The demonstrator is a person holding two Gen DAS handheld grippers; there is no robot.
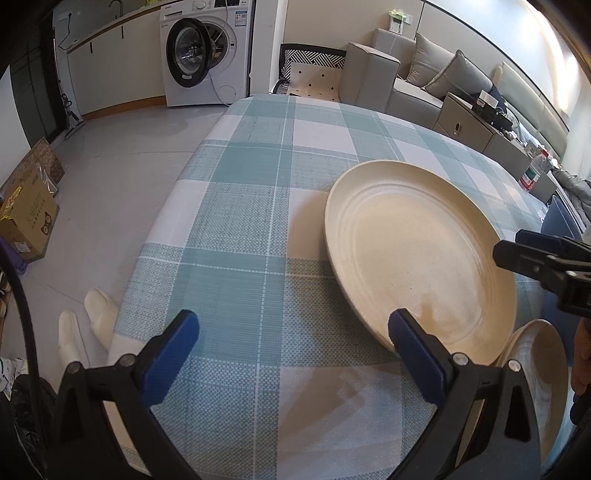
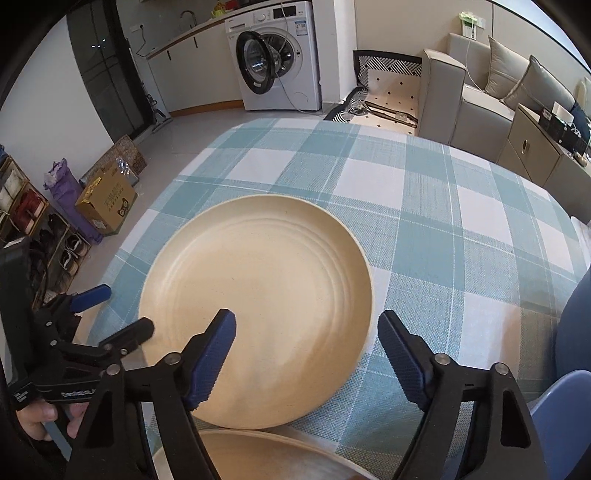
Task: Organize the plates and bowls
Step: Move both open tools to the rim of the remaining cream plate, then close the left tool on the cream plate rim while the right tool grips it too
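Our right gripper, jaws parted and empty, straddles the large plate's near-right rim, closer than our left gripper, also open.

The desk wears a teal-and-white checked cloth; beyond it the floor is pale grey tile, glossy with soft reflections; a white washing machine stands against the far wall with its round door swung open, beside a low counter with white cupboards; a grey sofa with cushions runs along the right; a cardboard box and a shoe rack sit at the left wall; daylight brightens the room.
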